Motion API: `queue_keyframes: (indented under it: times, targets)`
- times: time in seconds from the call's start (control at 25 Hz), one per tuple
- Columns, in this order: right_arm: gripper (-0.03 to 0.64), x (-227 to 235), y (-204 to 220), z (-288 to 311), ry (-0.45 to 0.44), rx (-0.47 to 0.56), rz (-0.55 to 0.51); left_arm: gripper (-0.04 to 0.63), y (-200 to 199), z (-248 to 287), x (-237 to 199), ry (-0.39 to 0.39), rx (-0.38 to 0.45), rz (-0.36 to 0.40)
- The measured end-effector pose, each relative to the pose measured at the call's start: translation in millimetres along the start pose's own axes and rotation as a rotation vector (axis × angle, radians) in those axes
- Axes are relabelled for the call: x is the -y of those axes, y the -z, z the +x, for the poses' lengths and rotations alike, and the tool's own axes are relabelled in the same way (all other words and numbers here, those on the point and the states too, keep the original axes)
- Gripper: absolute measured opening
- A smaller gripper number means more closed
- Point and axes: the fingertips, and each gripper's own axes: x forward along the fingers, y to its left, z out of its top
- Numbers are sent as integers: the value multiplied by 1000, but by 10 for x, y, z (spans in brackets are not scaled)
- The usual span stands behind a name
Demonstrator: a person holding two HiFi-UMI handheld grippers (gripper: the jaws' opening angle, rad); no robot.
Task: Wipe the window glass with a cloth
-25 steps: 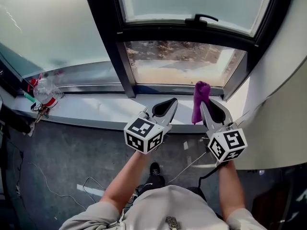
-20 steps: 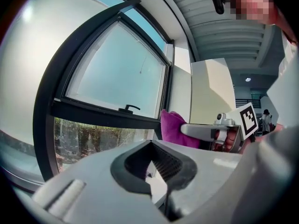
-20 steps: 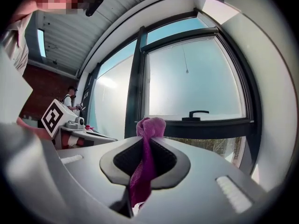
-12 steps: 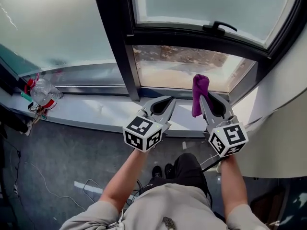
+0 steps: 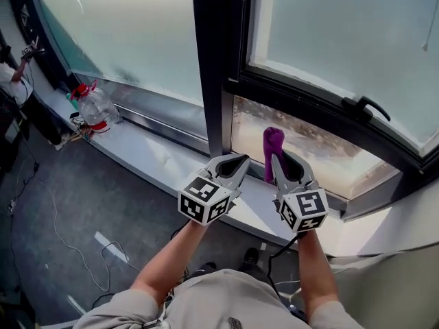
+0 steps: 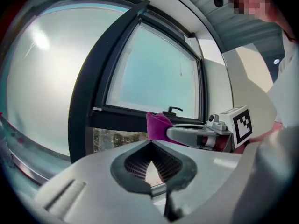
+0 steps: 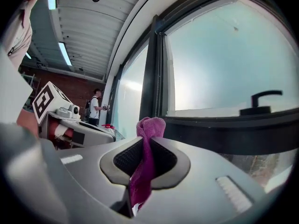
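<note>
Cloth [image 5: 273, 142] stands upright, pinched in right tongs [image 5: 275, 158]; left tongs [image 5: 243, 159] closed, empty.

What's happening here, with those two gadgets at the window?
A person stands at a window with a gripper in each hand. The right gripper is shut on a purple cloth, held up in front of the low glass pane. The left gripper is shut and empty beside it. Whether the cloth touches the glass can't be told.

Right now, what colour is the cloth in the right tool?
Magenta-purple; the right gripper view shows the cloth best.
</note>
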Motion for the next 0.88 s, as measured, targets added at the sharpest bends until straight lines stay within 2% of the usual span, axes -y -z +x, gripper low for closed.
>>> queue_keyframes:
  times: [0.16,0.4,0.68,0.88]
  targets:
    - [69,179,322,714,-76,0,52,2,51,302,-451,-131,-7,6]
    - [69,301,925,1838,-43,13,97,2,388,405,-1243,-232,-49,0]
    - [66,491,1228,2866,95,124,66,2,782,487,-2018,-160,-87,12]
    - [64,682,1200,3104,212,188,72,2,832,635,-2301,-115,-82,56]
